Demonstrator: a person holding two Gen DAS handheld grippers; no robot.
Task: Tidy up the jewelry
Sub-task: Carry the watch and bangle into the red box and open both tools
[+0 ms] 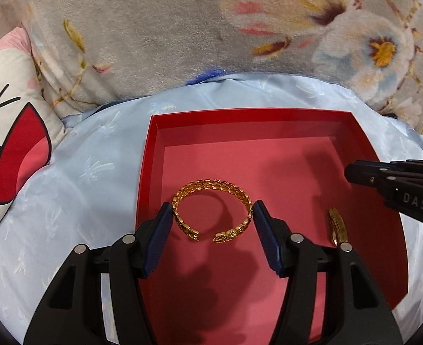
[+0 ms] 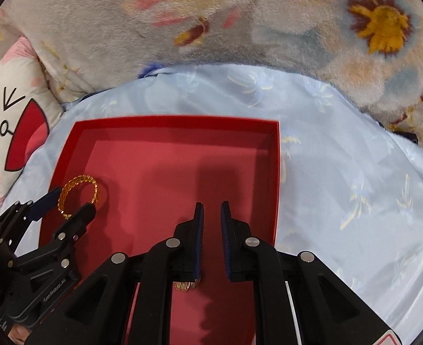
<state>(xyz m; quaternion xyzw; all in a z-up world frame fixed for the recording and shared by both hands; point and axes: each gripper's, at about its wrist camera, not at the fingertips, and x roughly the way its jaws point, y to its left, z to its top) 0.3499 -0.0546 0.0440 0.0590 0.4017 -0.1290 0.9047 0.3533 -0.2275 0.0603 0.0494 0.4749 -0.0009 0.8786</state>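
A gold woven cuff bracelet lies inside the red box. My left gripper is open, its blue pads on either side of the bracelet, close to it or just touching. A second gold bangle lies in the box to the right, partly behind a finger. My right gripper hovers over the box with its jaws a little apart and nothing between them; it shows in the left wrist view. The bracelet and left gripper show at left in the right wrist view; a bit of the bangle peeks out below my right fingers.
The red box sits on a pale blue satin cloth. A grey floral fleece blanket lies behind. A white cushion with a red print is at the left.
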